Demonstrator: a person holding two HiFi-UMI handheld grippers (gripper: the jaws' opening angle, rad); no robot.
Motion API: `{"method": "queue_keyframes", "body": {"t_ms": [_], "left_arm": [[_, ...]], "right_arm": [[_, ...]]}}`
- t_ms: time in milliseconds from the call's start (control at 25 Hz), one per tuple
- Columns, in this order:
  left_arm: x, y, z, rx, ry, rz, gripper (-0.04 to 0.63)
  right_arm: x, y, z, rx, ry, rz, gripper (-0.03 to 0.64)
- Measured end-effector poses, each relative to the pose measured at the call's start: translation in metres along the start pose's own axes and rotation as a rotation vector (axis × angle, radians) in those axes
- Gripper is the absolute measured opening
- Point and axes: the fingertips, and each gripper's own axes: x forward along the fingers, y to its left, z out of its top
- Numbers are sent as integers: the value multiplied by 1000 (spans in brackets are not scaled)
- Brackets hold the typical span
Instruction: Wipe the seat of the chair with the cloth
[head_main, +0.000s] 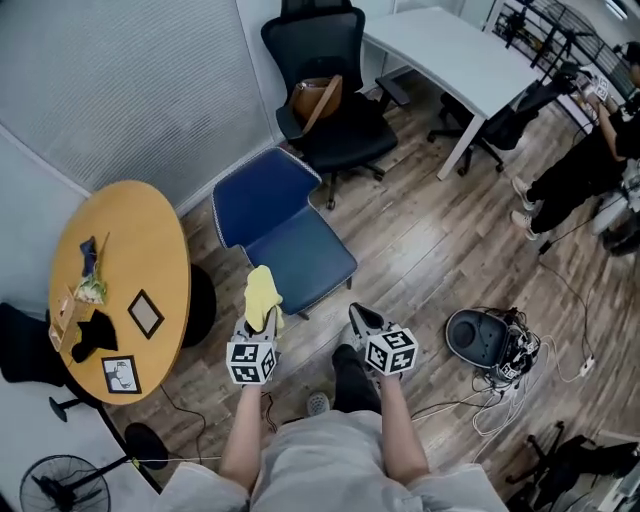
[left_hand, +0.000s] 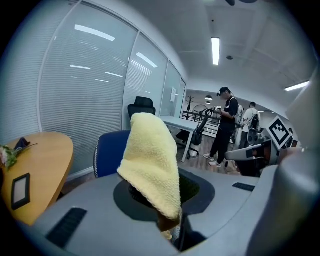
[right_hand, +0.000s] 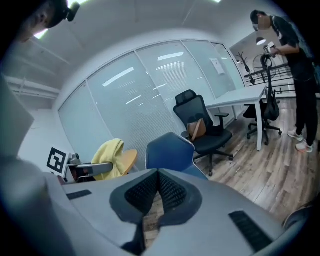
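Left gripper: we hold its jaws clamped on the yellow cloth, which stands up and drapes over them.
Right gripper: its jaws are pressed together with nothing between them, and we hold it just beside the left one.
Cloth's place: in the head view it overlaps the front edge of the seat; we cannot tell whether it touches.
Blue chair: its bare seat faces us, with the backrest toward the wall.
Floor: we see grey-brown wood planks, and a black round device with tangled cables lies to our right.
Round table: wooden, to our left, carrying a few small items.
Black office chair: behind the blue one, with a brown bag on it.
White desk: farther off to the right.
Wall: glass with closed blinds.
Person: standing at the far right edge.
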Motion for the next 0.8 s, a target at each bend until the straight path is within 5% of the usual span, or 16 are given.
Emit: {"method": "queue_keyframes", "body": {"t_ms": [360,800], "left_arm": [[101,13,21,-39,39,-8,80],[159,40,-16,-66,93,-9,80]], "right_arm": [[51,-80,45,-2,43,-50,23],[95,-81,29,-23,183,-29,23]]}}
